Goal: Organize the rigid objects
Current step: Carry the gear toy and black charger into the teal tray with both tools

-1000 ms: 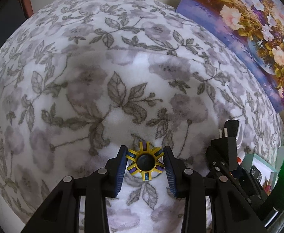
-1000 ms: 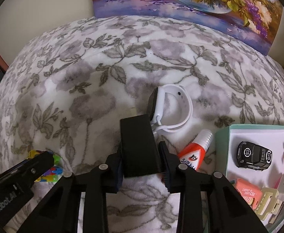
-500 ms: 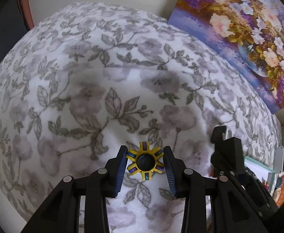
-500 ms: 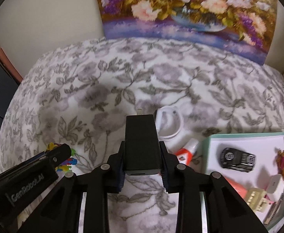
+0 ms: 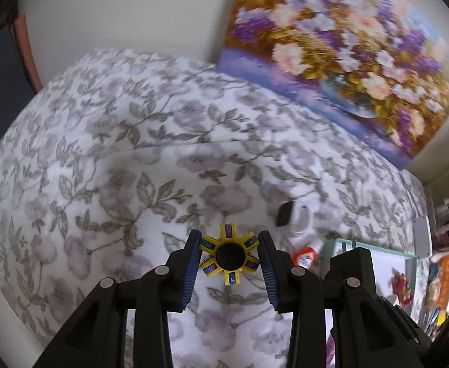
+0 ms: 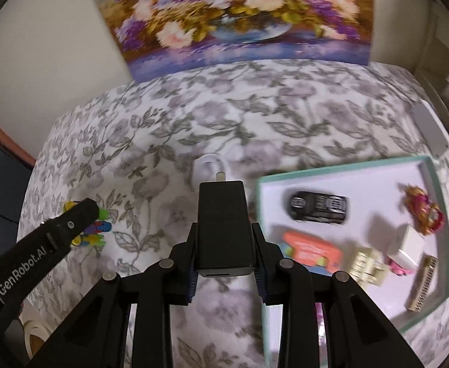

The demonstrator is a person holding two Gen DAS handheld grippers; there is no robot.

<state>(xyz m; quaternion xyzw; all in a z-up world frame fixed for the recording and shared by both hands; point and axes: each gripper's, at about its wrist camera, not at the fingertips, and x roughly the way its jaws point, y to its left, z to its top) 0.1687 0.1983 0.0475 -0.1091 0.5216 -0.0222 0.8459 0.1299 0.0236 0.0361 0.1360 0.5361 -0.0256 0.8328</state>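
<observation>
My left gripper is shut on a yellow star-shaped toy with a black hub, lifted above the floral cloth. A black rectangular adapter with a small plug at its far end is clamped in my right gripper, held above the cloth just left of the teal-rimmed white tray. Inside the tray lie a black toy car, an orange card, a cream clip, a white charger and a pink ornament. The tray's rim shows at the right of the left wrist view.
A white smartwatch and an orange-and-white tube lie on the cloth between the grippers and the tray. A flower painting leans on the back wall. A white remote lies at the far right.
Both grippers have risen and swung right with their objects. The tray has come closer in the right wrist view, and the smartwatch is now mostly hidden behind the adapter.
</observation>
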